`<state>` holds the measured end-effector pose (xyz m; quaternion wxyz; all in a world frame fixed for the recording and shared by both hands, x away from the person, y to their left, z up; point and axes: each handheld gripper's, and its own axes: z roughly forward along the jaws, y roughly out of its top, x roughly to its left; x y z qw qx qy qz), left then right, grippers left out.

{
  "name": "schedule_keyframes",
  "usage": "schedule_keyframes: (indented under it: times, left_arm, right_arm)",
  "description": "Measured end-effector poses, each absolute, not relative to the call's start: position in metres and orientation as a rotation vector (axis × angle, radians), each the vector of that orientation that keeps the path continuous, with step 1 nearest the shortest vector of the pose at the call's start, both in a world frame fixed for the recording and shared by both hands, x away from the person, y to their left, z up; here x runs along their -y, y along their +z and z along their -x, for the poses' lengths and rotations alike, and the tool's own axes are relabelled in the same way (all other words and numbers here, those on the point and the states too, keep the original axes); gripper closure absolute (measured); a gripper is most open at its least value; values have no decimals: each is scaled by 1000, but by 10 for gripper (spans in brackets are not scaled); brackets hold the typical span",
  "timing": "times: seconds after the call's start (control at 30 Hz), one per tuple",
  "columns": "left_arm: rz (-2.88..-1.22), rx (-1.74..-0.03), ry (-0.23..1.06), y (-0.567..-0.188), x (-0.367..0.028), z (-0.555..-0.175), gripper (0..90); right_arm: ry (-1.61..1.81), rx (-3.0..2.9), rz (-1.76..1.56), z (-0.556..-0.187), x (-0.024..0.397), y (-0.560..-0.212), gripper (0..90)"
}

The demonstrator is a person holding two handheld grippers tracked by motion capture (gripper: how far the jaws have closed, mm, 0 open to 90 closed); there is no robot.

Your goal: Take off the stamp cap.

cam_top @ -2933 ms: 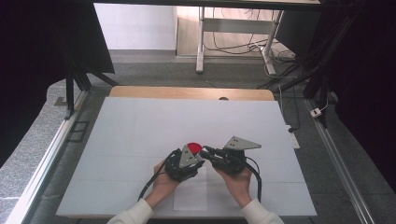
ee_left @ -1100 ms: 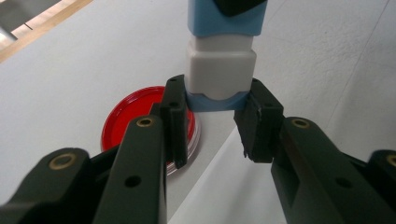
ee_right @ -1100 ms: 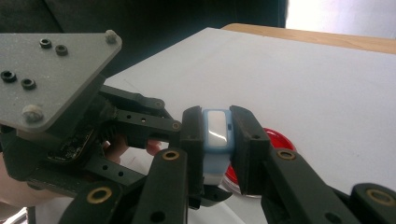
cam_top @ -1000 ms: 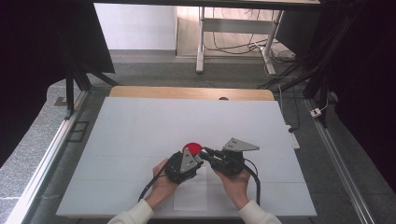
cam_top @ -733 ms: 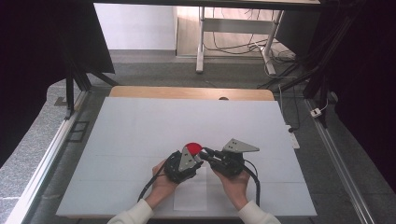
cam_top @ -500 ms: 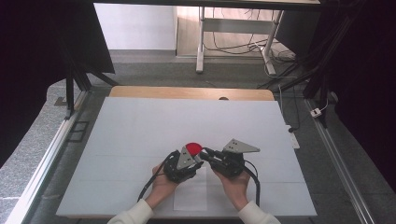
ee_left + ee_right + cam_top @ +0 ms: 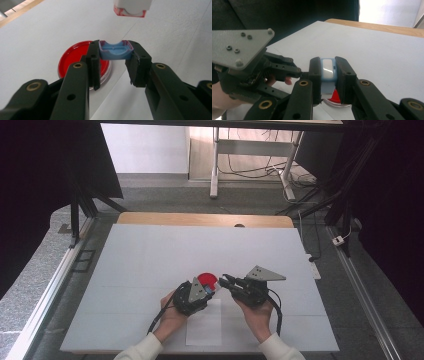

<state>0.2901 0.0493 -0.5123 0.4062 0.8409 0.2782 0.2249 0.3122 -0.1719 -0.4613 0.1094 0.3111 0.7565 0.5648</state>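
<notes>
In the left gripper view my left gripper (image 7: 115, 56) is shut on a small blue tray-like piece (image 7: 115, 49) with red edges, held just above a round red dish (image 7: 75, 58) on the white table. A white block (image 7: 130, 7) with a red-edged end hangs at the top edge, and what holds it is cut off. In the right gripper view my right gripper (image 7: 328, 68) is shut on a blue-rimmed white piece (image 7: 327, 65). From above, the left gripper (image 7: 212, 291) and right gripper (image 7: 225, 281) meet tip to tip beside the red dish (image 7: 205, 278).
A white paper sheet (image 7: 205, 321) lies near the table's front edge between the person's forearms. The white table top (image 7: 150, 255) ends in a wooden strip (image 7: 200, 219) at the back. Metal rails run along both sides.
</notes>
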Motion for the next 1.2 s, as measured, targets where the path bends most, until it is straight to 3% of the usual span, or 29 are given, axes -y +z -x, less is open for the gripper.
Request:
schedule_keyframes:
  times: [0.23,0.33,1.2]
  left_arm:
    - [-2103,-716,548,-508,-59,-291,653]
    - [-2076,-715,483,-506,-65,-290,652]
    - [-2033,-816,505,-494,-142,-257,650]
  right_arm:
    - [1673,-2225,-920,-313,173,-462,753]
    - [1676,-2225,-918,-314,174,-462,753]
    - [1676,-2197,-894,-317,184,-458,753]
